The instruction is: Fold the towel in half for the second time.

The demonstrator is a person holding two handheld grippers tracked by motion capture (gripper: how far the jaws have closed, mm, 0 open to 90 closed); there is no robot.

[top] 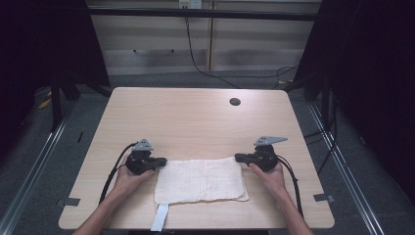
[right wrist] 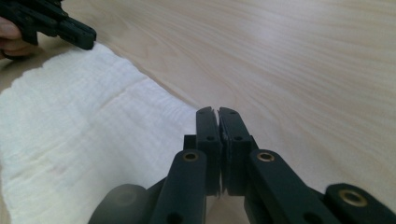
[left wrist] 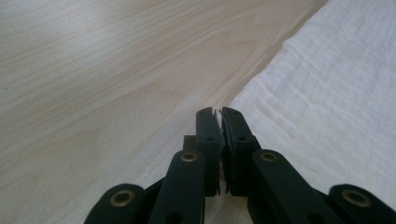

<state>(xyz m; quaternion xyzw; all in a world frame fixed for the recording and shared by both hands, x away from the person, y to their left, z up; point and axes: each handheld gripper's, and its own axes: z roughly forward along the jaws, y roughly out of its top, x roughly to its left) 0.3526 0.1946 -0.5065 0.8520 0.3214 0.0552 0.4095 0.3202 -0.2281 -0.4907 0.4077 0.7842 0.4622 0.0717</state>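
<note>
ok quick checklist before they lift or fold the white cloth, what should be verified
1. Left gripper at the cloth's far left corner, jaws shut: ok.
2. Right gripper at the far right corner, jaws shut: ok.
3. Cloth actually pinched in each pair of jaws: cannot tell; in both gripper views the jaws meet right at the cloth's edge, and no fabric is clearly seen between them.
4. White cloth lying flat, no bunching: ok.
5. Table beyond the cloth free for the move: ok.
6. White strip at the near left corner hangs over the table's front edge and might drag: not ok.
</note>
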